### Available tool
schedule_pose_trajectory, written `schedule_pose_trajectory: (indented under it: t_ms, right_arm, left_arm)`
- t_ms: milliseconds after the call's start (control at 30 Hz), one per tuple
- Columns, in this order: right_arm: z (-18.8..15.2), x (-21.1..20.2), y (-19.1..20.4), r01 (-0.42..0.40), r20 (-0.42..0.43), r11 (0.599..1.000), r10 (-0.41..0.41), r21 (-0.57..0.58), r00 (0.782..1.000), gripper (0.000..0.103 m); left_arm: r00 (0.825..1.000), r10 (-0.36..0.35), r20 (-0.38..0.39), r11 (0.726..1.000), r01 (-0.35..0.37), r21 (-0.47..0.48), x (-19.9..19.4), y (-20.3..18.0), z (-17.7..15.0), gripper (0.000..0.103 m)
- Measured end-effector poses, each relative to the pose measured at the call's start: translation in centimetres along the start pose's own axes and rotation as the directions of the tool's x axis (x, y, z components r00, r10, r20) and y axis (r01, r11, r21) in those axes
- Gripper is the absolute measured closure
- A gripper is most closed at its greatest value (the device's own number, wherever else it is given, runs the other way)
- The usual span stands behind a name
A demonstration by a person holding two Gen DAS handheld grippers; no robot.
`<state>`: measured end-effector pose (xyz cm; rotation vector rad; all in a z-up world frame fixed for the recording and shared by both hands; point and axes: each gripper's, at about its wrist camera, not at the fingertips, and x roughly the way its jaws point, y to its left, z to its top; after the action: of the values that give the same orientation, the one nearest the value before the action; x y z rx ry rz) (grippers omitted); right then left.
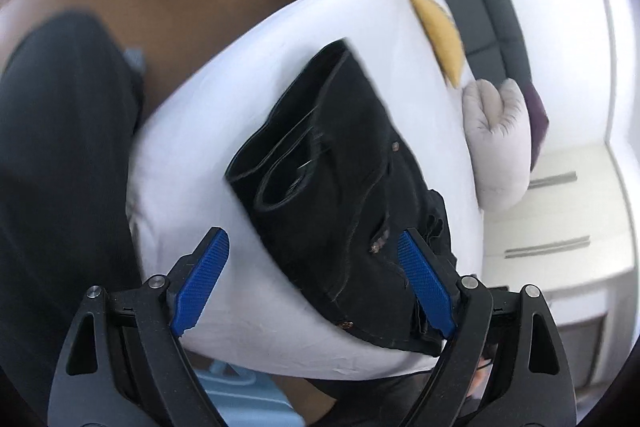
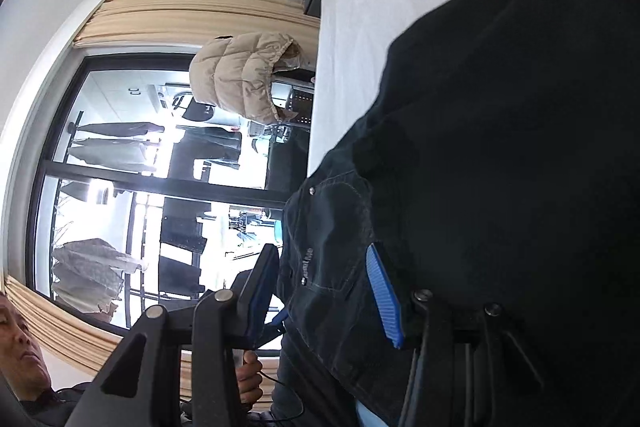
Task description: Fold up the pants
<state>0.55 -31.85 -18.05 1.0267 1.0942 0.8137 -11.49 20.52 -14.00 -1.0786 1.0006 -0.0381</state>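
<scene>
Left claw (image 1: 314, 281) hangs wide and empty above the black pants (image 1: 340, 163), folded compactly on the white-covered counter (image 1: 224, 115). Right claw (image 2: 324, 291) gapes around denim at the counter's edge, seemingly ungripped; perhaps one final fold remains.

We see black pants (image 1: 340, 163) on a white bedsheet (image 1: 224, 107), a yellow cushion (image 1: 440, 35) at two o'clock, ribbed blue pads (image 1: 202, 283), and a beige puffer jacket (image 2: 244, 75).
</scene>
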Motion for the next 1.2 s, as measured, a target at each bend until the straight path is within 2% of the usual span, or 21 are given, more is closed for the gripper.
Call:
schedule_pose_trajectory:
  t_ms: [100,333,400,433,467,667,833,900,933,1000,1067,1133,1200]
  right_arm:
    - [-0.1,0.4,-0.1,-0.003,-0.005,1.000,0.003,0.004,1.000,0.053]
    - [0.3,1.4,0.1,-0.023,-0.013,1.000,0.023,0.007,1.000,0.053]
    - [0.5,1.5,0.0,-0.019,-0.015,1.000,0.019,0.008,1.000,0.053]
    - [0.6,1.5,-0.1,-0.015,-0.017,1.000,0.015,0.010,1.000,0.053]
    - [0.7,1.6,-0.1,-0.013,-0.020,1.000,0.013,0.010,1.000,0.053]
    - [1.7,3.0,0.8,0.029,-0.077,0.999,-0.030,-0.015,0.997,0.053]
    - [2.8,5.7,1.2,0.099,-0.176,0.994,-0.106,-0.046,0.979,0.052]
    - [3.1,6.9,0.8,0.175,-0.214,0.983,-0.181,-0.047,0.960,0.058]
    - [3.3,7.2,0.6,0.189,-0.221,0.981,-0.193,-0.042,0.956,0.061]
    - [3.4,7.5,0.3,0.203,-0.218,0.978,-0.207,-0.038,0.954,0.067]
    - [3.2,7.4,-0.2,0.221,-0.199,0.975,-0.223,-0.034,0.954,0.083]
    - [3.0,7.1,-0.8,0.227,-0.176,0.974,-0.227,-0.023,0.958,0.092]
    - [3.0,6.4,-1.0,0.207,-0.173,0.978,-0.203,0.007,0.964,0.088]
  left_arm:
    - [0.999,-0.033,-0.007,0.997,0.033,-0.064,0.9,1.5,0.1,0.017]
    - [0.996,-0.076,0.044,0.991,0.080,-0.104,2.2,2.5,0.6,0.018]
    - [0.994,-0.096,0.044,0.991,0.100,-0.089,2.3,2.4,0.8,0.038]
    - [0.995,-0.095,0.036,0.992,0.098,-0.082,2.6,2.4,1.0,0.059]
    - [0.995,-0.101,0.021,0.991,0.103,-0.083,2.8,2.4,1.1,0.073]
    - [0.995,-0.093,0.017,0.996,0.093,-0.004,3.2,0.3,1.4,0.089]
    - [0.996,-0.072,0.051,0.981,0.062,0.185,1.9,-4.3,1.3,0.090]
    - [0.995,-0.070,0.068,0.960,0.049,0.275,1.4,-6.8,0.9,0.090]
    - [0.995,-0.070,0.072,0.949,0.044,0.312,1.3,-7.9,0.7,0.090]
    - [0.994,-0.070,0.079,0.912,0.032,0.409,1.3,-10.8,-0.2,0.090]
    - [0.994,-0.072,0.077,0.877,0.027,0.480,1.5,-13.0,-1.3,0.090]
    - [0.996,-0.069,0.064,0.836,0.022,0.548,4.0,-16.4,-2.6,0.090]
    - [0.997,-0.065,0.047,0.789,0.023,0.614,5.2,-19.0,-4.3,0.090]
